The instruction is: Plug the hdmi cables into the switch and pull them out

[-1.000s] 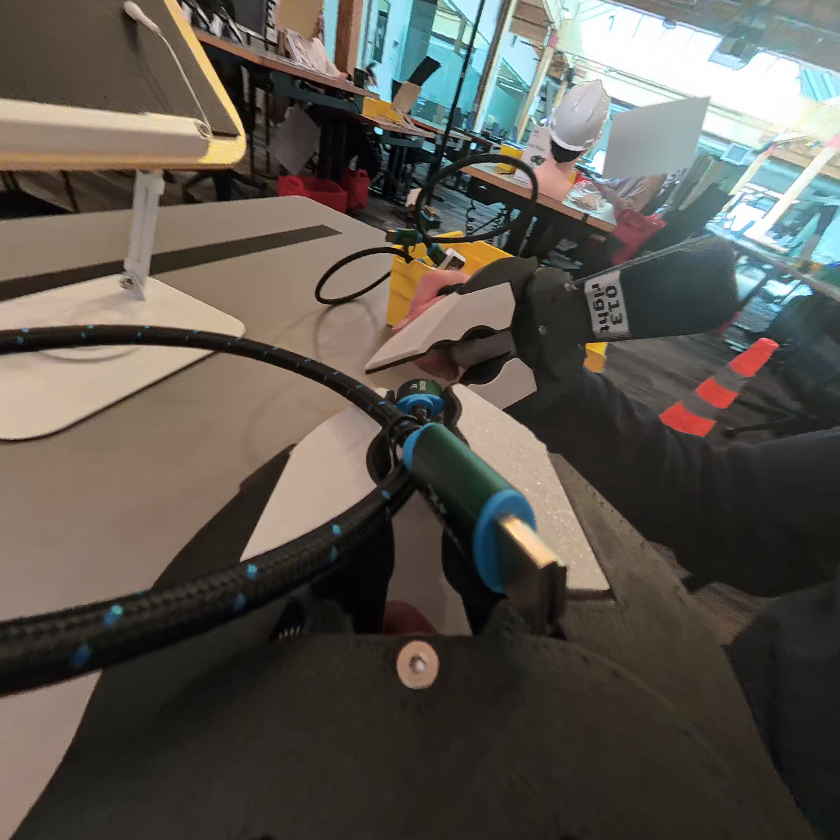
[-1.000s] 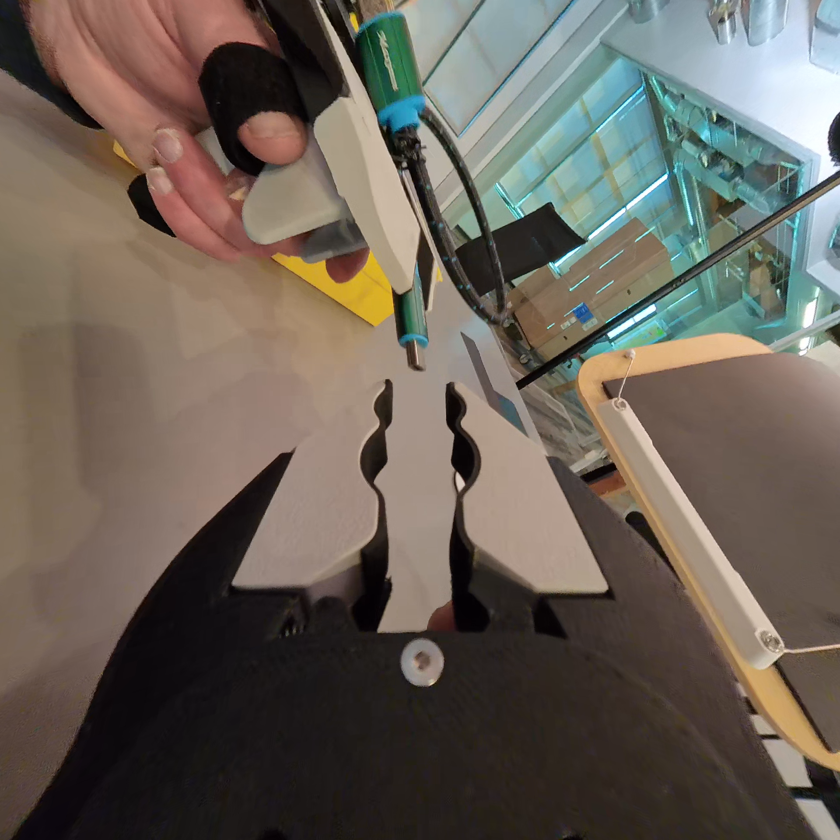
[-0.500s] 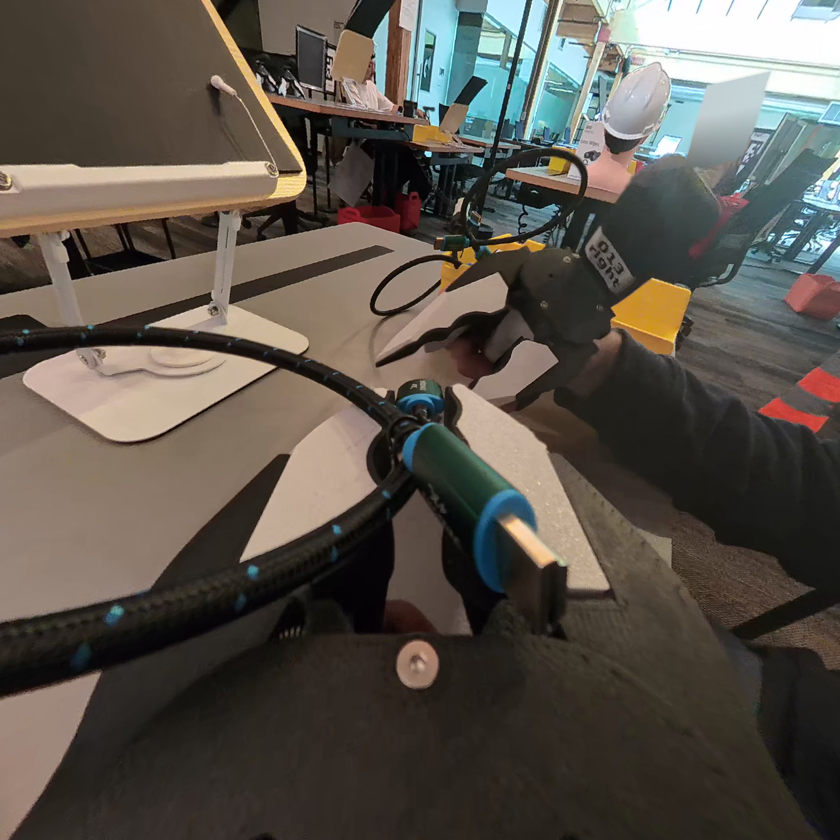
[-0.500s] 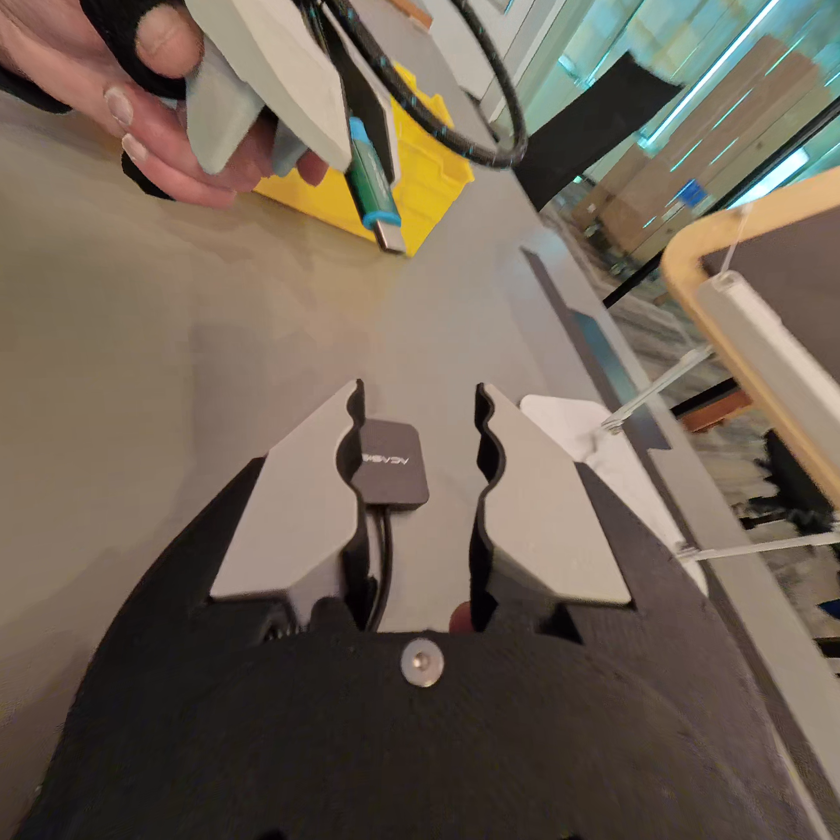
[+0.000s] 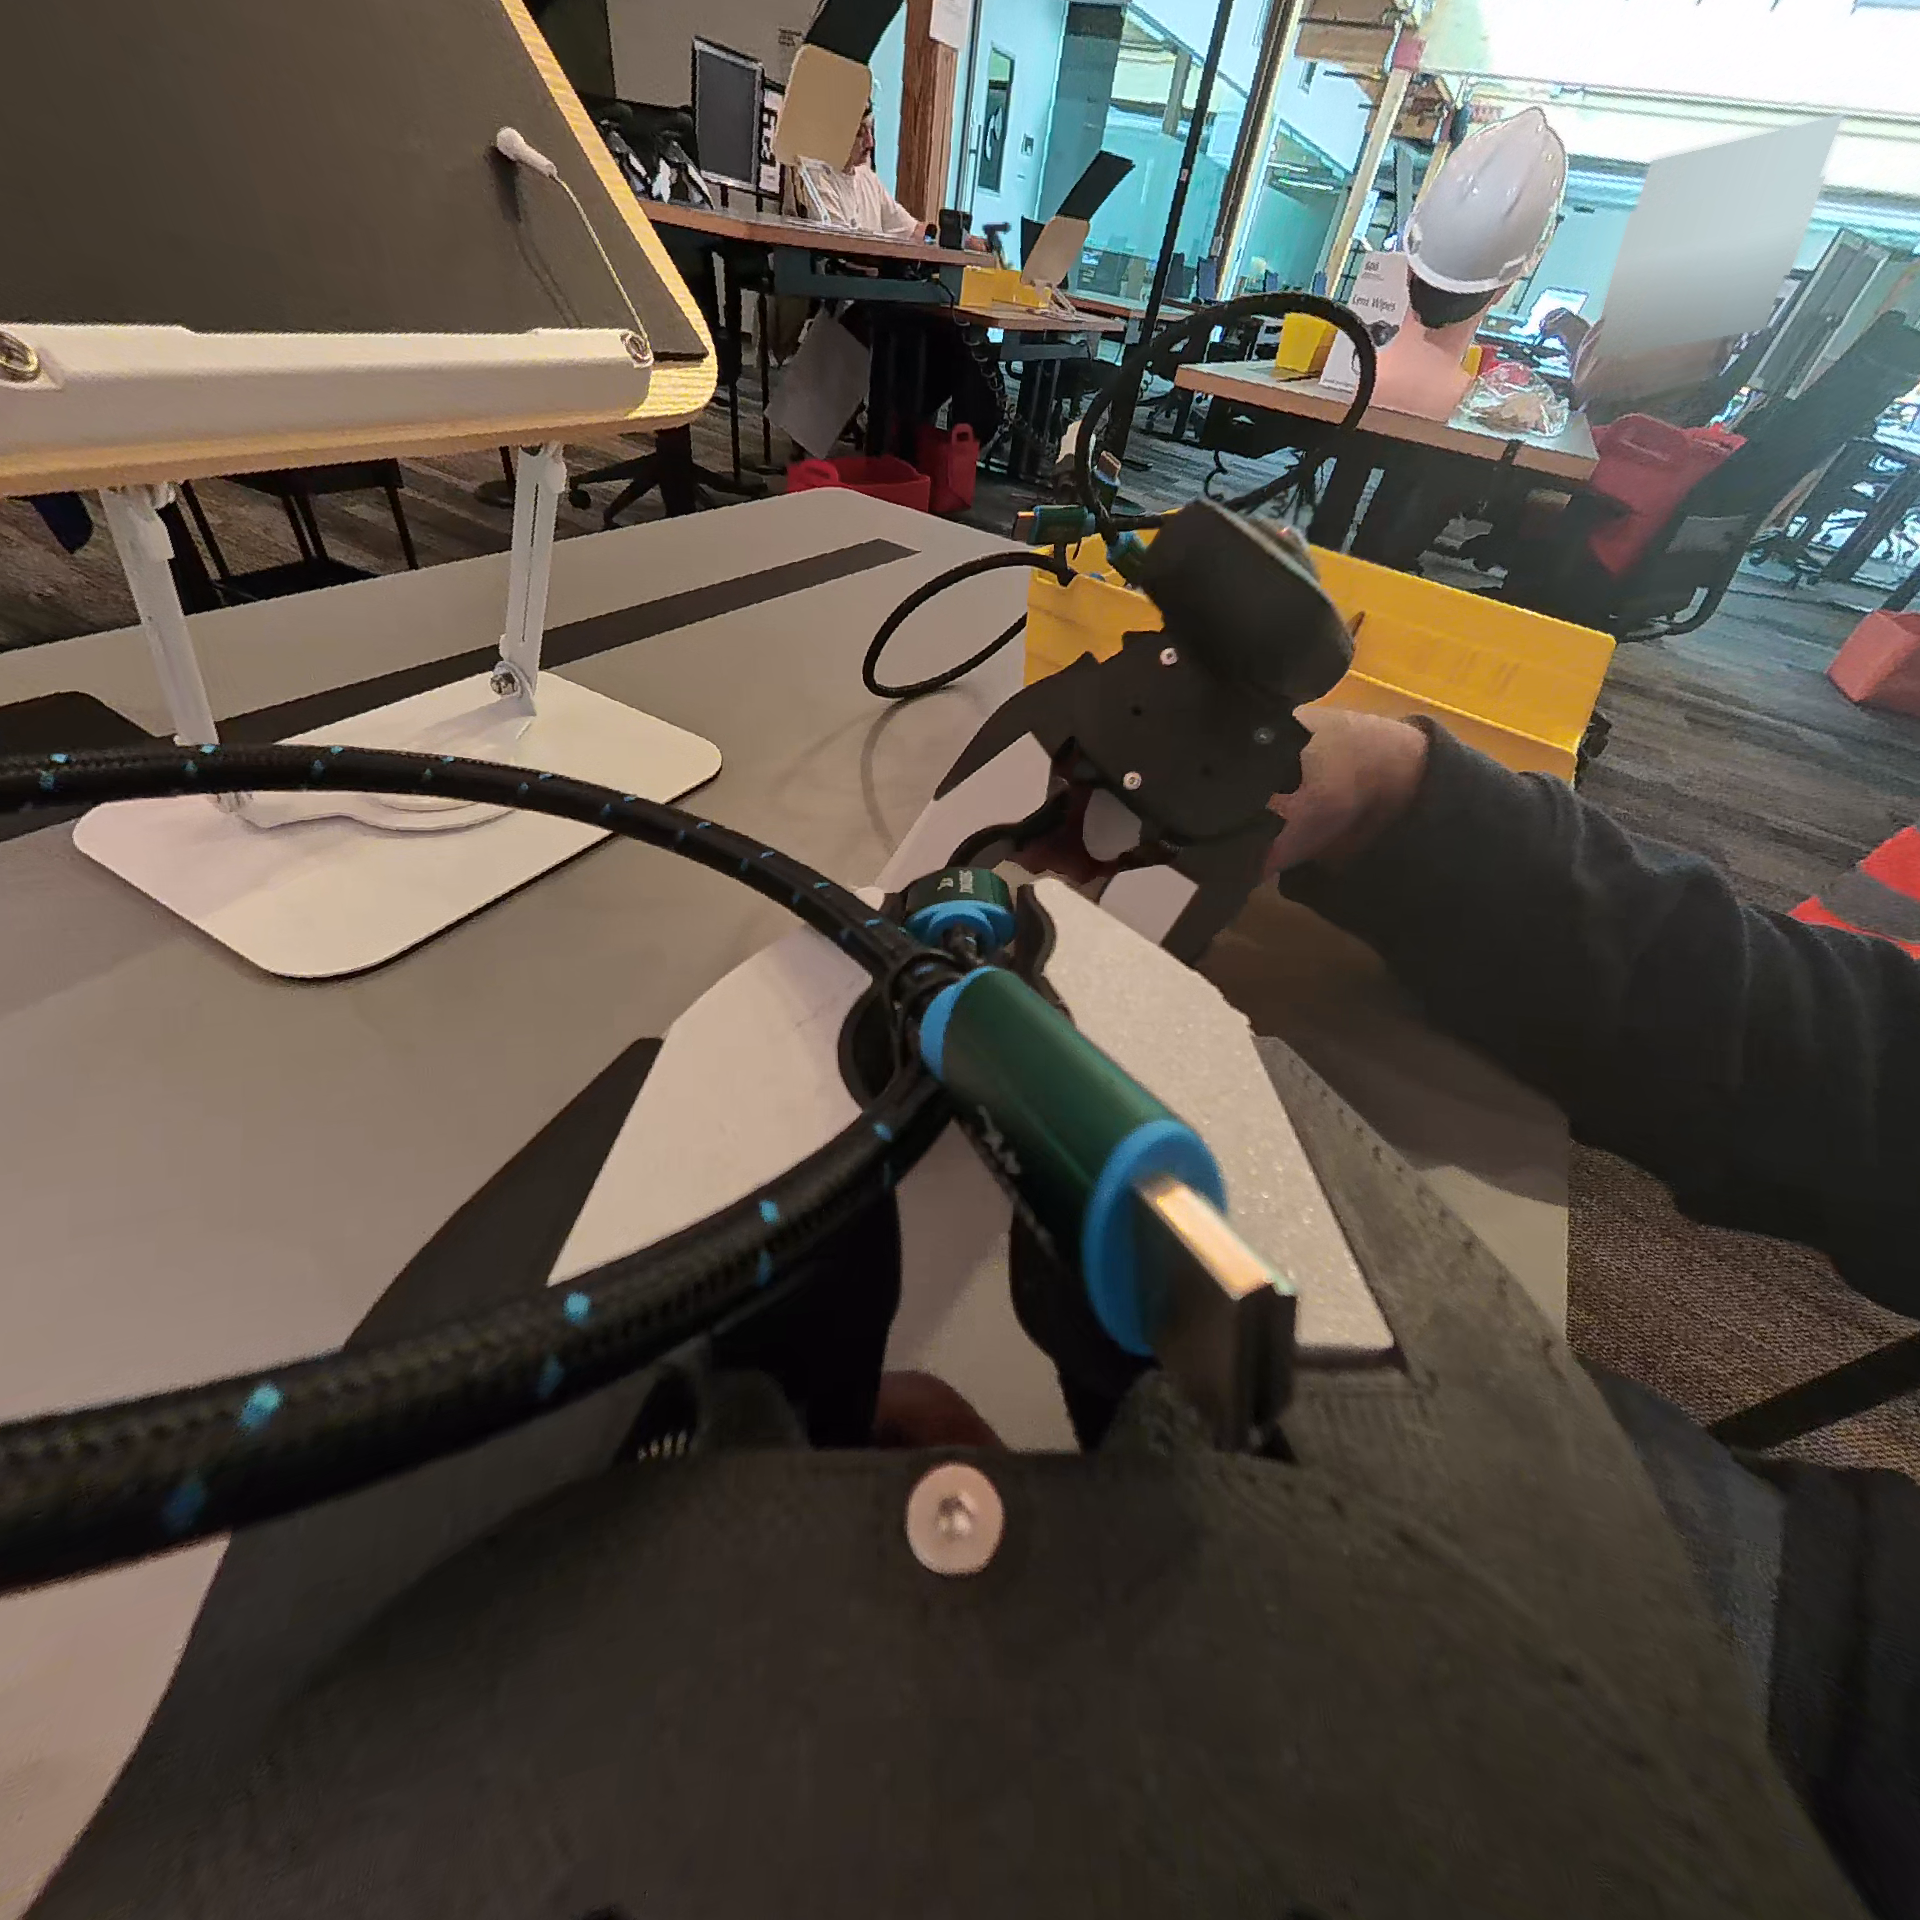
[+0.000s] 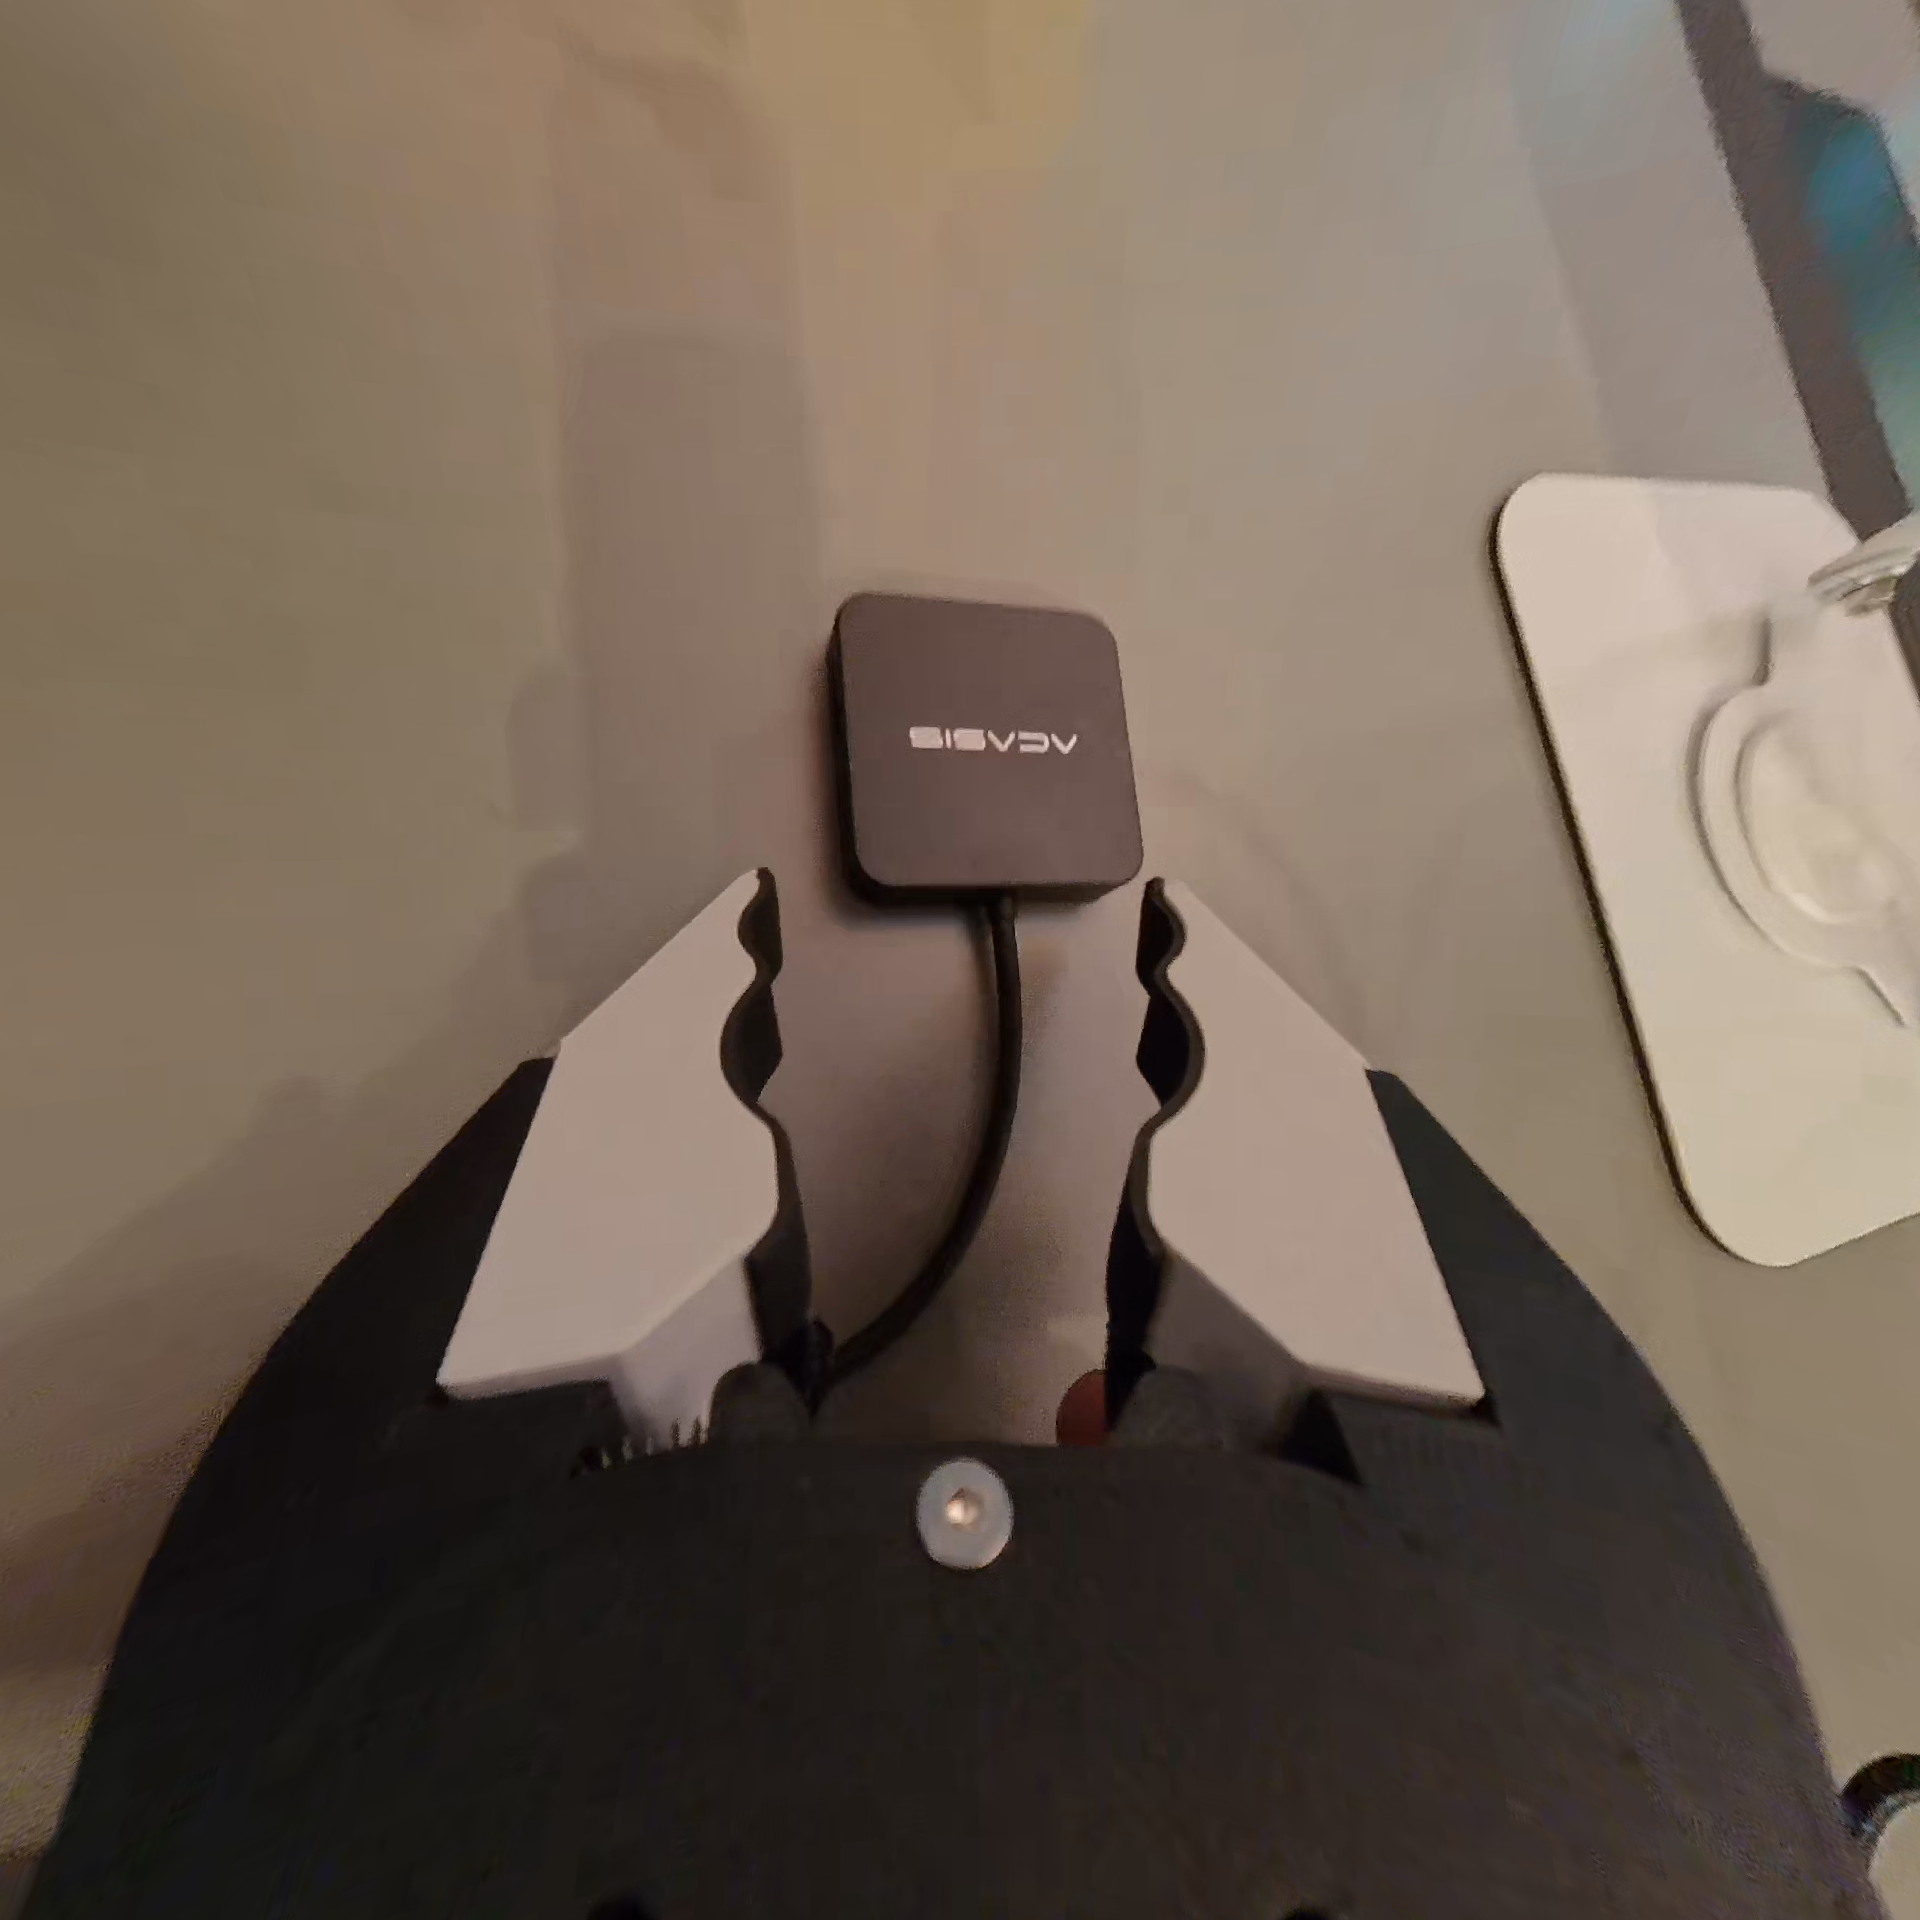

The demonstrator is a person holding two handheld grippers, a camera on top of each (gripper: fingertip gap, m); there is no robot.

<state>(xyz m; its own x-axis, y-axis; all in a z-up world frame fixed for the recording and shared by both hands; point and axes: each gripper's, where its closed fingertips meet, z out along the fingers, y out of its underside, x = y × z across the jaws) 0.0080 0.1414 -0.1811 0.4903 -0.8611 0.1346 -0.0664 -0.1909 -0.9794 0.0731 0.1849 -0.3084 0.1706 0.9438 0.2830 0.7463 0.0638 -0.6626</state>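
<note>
Hovering with right gripper [image 6: 956, 904] spread wide over the table [image 6: 416, 520], switch [image 6: 982, 743] lying flat just ahead of the tips, its lead running back between them; pinching the green HDMI plug [image 5: 1049, 1117] in the left gripper [image 5: 961, 961], plug tip pointing back toward the camera, farther from the switch

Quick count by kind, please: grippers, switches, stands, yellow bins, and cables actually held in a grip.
Grippers: 2, left gripper and right gripper
HDMI switch: 1
White stand: 1
Yellow bin: 1
Held HDMI cable: 1, in the left gripper
Total: 6
</note>
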